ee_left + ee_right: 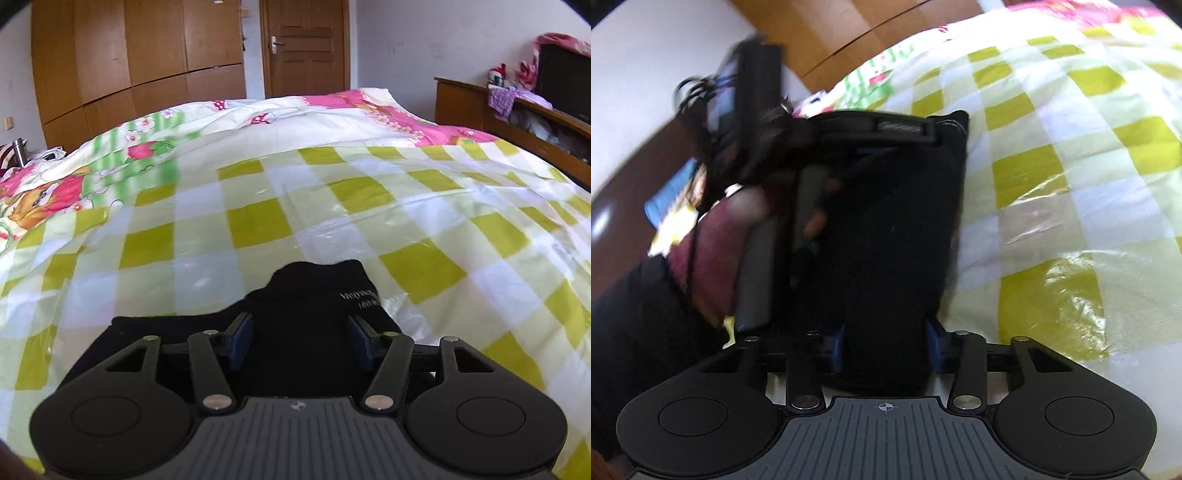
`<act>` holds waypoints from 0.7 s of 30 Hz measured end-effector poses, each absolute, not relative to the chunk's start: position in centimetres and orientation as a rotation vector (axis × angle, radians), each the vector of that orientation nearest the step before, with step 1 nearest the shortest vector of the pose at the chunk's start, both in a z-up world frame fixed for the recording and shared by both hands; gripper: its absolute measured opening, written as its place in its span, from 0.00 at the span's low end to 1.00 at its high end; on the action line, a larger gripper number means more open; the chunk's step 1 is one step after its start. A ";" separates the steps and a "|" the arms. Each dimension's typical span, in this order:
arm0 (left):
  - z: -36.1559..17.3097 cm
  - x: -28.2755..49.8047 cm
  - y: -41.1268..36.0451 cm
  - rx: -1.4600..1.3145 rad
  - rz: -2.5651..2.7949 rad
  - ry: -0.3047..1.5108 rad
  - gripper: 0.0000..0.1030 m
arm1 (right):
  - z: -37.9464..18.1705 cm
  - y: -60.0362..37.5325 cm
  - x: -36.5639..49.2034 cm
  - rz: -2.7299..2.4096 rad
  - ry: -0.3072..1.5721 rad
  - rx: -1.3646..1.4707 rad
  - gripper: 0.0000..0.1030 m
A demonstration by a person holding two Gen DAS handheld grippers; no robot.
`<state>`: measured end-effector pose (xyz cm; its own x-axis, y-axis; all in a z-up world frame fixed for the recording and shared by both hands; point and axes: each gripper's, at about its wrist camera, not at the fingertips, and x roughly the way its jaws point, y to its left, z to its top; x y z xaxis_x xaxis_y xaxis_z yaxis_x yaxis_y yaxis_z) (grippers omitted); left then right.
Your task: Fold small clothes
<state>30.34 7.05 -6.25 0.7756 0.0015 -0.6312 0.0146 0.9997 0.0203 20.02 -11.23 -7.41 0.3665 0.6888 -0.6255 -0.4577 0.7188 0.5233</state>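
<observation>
Currently the small black knit garment [314,295] lies on the yellow-and-white checked plastic sheet [258,221] over the bed; left gripper [300,341] jaws stand wide astride it, not pressing. Right gripper [884,349] jaws bracket a dark fold, grip unclear. Risk, judged: slick plastic lets cloth slide, undoing folds. Wooden wardrobe [129,55] and door [304,44] stand beyond.

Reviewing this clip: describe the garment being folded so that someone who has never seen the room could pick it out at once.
Start at the bed, covered by a yellow-green and white checked sheet. At its near edge lies a small black garment. It is the only dark thing on the pale checks and carries small white lettering near one edge.
</observation>
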 end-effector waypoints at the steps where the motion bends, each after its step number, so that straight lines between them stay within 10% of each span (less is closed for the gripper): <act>1: -6.3 30.5 7.3 0.015 -0.009 0.683 0.69 | -7.3 -10.9 19.7 0.750 0.924 0.248 0.38; 21: -2.8 12.3 12.0 0.071 0.168 0.696 0.72 | -4.3 -9.6 18.1 0.680 0.893 0.139 0.40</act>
